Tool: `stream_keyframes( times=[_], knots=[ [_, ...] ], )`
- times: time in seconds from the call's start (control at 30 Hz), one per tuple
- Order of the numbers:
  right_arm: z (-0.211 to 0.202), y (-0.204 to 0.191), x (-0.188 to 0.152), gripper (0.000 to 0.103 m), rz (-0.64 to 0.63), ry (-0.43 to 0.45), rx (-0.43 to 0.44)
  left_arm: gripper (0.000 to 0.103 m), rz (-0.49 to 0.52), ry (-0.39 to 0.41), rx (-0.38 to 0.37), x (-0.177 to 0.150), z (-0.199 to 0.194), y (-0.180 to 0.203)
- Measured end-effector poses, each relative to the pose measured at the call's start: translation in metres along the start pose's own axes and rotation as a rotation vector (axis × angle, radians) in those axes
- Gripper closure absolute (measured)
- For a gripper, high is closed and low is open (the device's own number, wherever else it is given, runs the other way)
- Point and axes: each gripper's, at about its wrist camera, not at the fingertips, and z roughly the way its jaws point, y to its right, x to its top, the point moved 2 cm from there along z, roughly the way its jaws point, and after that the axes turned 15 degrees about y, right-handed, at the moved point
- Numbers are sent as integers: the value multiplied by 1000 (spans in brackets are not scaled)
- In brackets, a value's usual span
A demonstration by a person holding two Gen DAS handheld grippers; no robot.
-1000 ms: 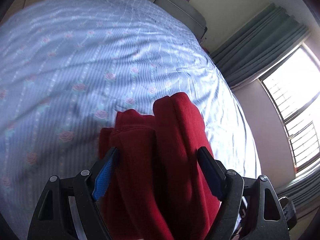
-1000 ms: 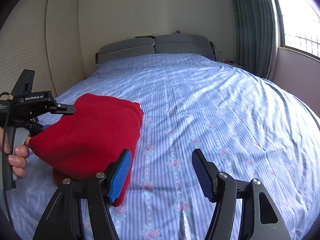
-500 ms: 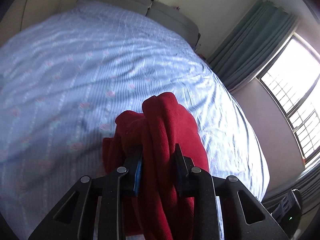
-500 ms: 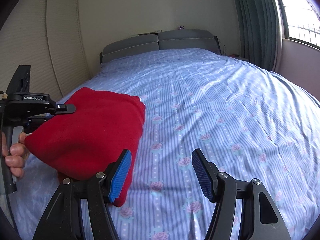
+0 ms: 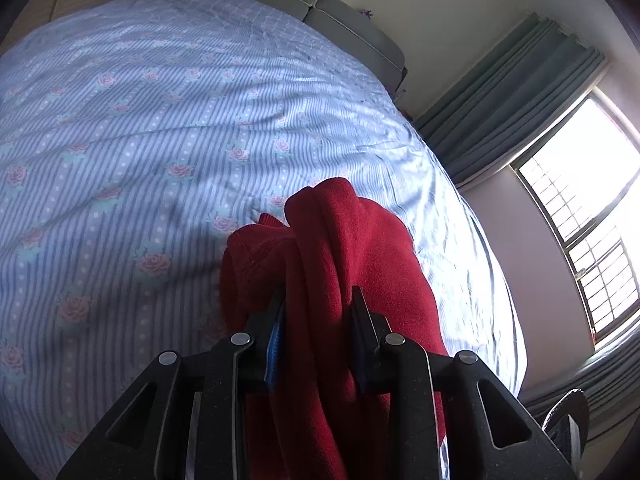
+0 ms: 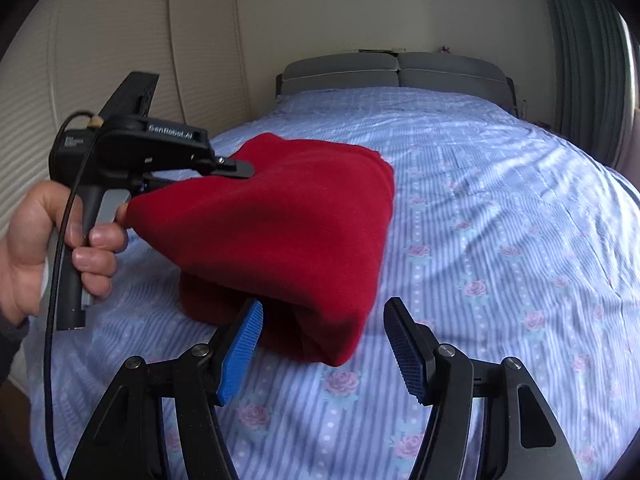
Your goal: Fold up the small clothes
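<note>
Red fleece garment [image 6: 288,216]: folded bundle, one end raised off the bed and pinched, the other end sagging down to the bedsheet [image 6: 500,240]. Thick folds bunch between the pads in the left wrist view [image 5: 344,264].

Left gripper [image 5: 318,320]: jaws drawn close together, clamping a thick fold of the red fleece; blue pad [image 5: 275,340] pressed against the fabric. Seen from the right wrist view [image 6: 224,168], it is gripped by a person's hand [image 6: 44,240] on the handle, a black cable [image 6: 60,248] trailing down from it.

Right gripper [image 6: 322,356]: jaws spread, nothing between the pads, hovering just in front of the garment's lower folded edge, apart from it. Blue ribbed pad [image 6: 240,356] on one finger.

Bedsheet: pale blue stripes with pink rose print, wrinkled, covering the mattress.

Headboard [image 6: 392,70]: grey, padded, in two sections, at the far end of the bed.

Curtains [image 5: 504,92]: grey-green, gathered beside a bright window [image 5: 588,220].

Wardrobe doors [image 6: 120,40]: cream, slatted, along the wall.
</note>
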Motion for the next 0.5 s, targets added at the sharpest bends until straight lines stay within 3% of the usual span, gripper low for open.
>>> stream_keyframes(
  times=[0.07,0.13,0.27,0.4,0.5],
  knots=[
    [9,-2,1,40,-56,2,-75,74,-11,-2,0,0,0,-3],
    [16,8,3,43,-29,-9,-113,73,-20,-2,-6,-2,-1,-5],
    [19,36,-5,55,88,-58,-112,67,13,-21,-6,-13,2,-4],
    [26,48,-23,56,152,-137,-119,66,85,-3,37,-32,5,0],
    [16,41,-10,56,128,-102,-88,61,62,40,44,-27,-9,2]
  ],
)
